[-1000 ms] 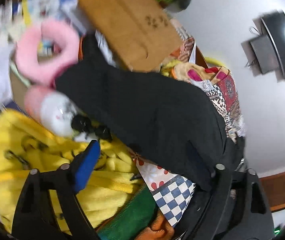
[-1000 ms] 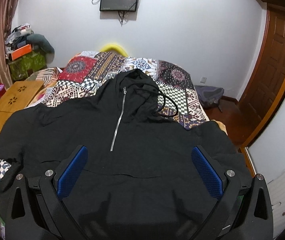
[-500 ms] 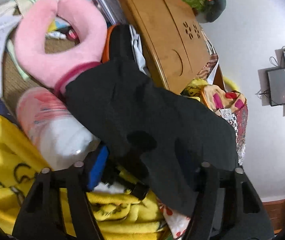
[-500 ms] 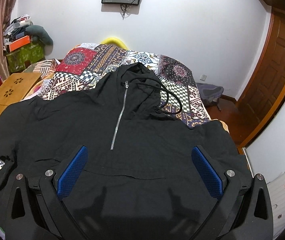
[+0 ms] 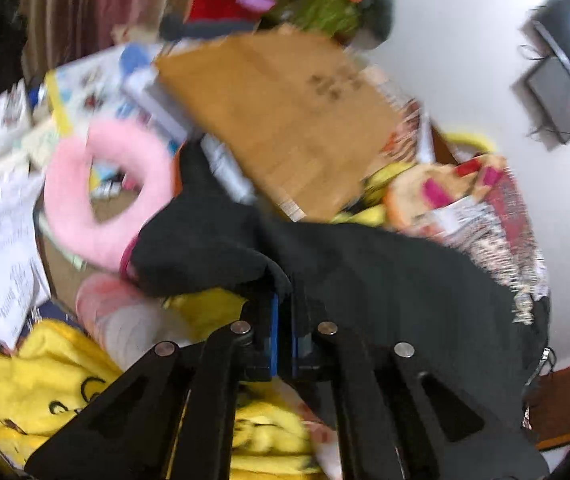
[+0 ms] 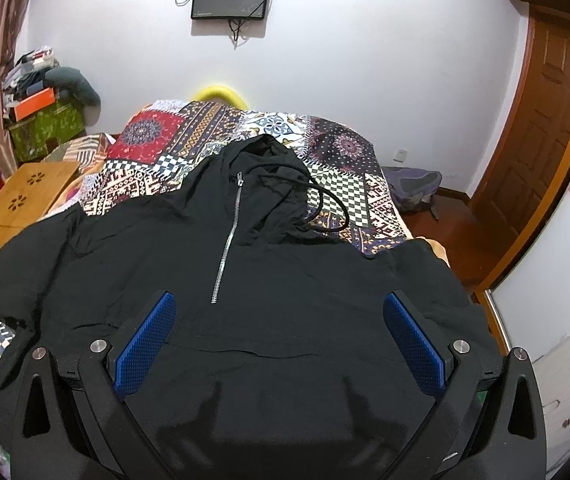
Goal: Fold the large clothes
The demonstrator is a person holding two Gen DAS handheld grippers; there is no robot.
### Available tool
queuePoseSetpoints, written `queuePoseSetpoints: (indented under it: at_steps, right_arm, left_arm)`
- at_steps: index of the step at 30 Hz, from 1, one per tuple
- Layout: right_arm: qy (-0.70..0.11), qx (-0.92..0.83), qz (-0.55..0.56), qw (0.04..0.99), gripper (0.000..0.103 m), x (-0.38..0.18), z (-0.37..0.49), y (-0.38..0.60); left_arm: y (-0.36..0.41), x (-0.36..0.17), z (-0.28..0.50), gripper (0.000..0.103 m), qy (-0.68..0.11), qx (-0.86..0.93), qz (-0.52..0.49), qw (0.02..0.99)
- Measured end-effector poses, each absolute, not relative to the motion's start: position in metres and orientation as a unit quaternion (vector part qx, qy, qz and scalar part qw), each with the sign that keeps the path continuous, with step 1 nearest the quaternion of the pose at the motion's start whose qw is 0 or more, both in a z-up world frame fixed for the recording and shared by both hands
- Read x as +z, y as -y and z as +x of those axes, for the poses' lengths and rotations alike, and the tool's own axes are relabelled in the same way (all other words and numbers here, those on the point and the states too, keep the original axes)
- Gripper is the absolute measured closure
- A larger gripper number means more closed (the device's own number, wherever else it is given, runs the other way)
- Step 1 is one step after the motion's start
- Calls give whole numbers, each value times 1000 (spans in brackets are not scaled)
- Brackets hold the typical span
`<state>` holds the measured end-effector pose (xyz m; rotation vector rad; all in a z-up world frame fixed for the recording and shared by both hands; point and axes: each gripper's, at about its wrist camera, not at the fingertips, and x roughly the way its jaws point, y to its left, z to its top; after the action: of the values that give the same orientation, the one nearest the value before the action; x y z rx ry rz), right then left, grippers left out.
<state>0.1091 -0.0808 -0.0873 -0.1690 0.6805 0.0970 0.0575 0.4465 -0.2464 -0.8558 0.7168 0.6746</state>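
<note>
A black zip-neck hoodie [image 6: 285,264] lies spread front-up on a patchwork quilt [image 6: 157,148], hood toward the far wall, with its drawstring [image 6: 333,204] looped onto the quilt. My right gripper [image 6: 279,332] hovers open over the hoodie's lower front, with nothing between its blue pads. In the left wrist view, which is blurred by motion, my left gripper [image 5: 283,312] is shut on the edge of the hoodie's sleeve [image 5: 365,264]. The black cloth drapes over its fingertips and is lifted off the clutter beside the bed.
A pink neck pillow [image 5: 101,200], a wooden lap desk [image 5: 285,120], a pink-and-white bottle [image 5: 117,320] and a yellow plush blanket [image 5: 45,392] crowd the bed's left side. A wooden door [image 6: 545,120] and a bag on the floor [image 6: 413,188] are at the right.
My left gripper shut on the sleeve edge and pulled it up and away from the pillow and bottle. The right gripper stayed open and nearly still.
</note>
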Motion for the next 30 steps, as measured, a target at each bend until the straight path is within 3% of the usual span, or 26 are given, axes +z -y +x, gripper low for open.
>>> queuePoseSetpoints:
  at_steps: [10, 18, 24, 30]
  right_arm:
    - [-324, 42, -61, 943, 0, -86, 103, 109]
    - [-320, 14, -67, 945, 0, -95, 97, 147]
    - [-336, 1, -39, 941, 0, -103, 95, 182]
    - [-346, -9, -7, 938, 0, -106, 92, 213]
  left_arm:
    - [-361, -90, 114, 101, -232, 194, -294, 906]
    - [-245, -17, 193, 101, -210, 54, -241, 946]
    - [-133, -8, 251, 101, -242, -41, -178, 953]
    - [-22, -54, 293, 101, -327, -105, -113, 932]
